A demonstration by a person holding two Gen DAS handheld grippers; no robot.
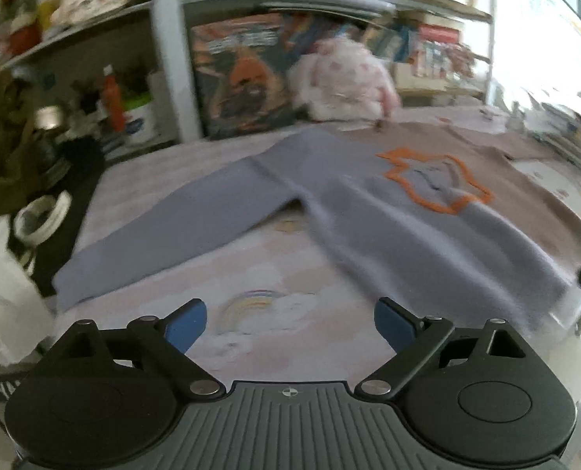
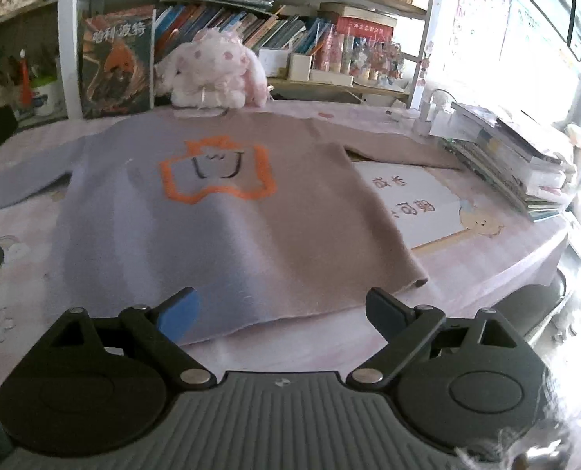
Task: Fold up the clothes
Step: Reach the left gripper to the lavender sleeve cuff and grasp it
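On pink printed tablecloth (image 2: 329, 348) the grey-and-tan knit sweater w/ orange emblem (image 2: 228, 227) lies flat, unfolded. Left gripper (image 1: 290, 323) & right gripper (image 2: 282, 307): jaws wide, empty. I reckon next: grab sleeve/hem.

sweater (image 2: 228, 231) half grey-blue, half tan, orange-outlined motif (image 2: 216, 174); tablecloth (image 2: 466, 274) pale pink, seemingly rainbow-printed; plush rabbit (image 2: 212, 72) pink-spotted white.
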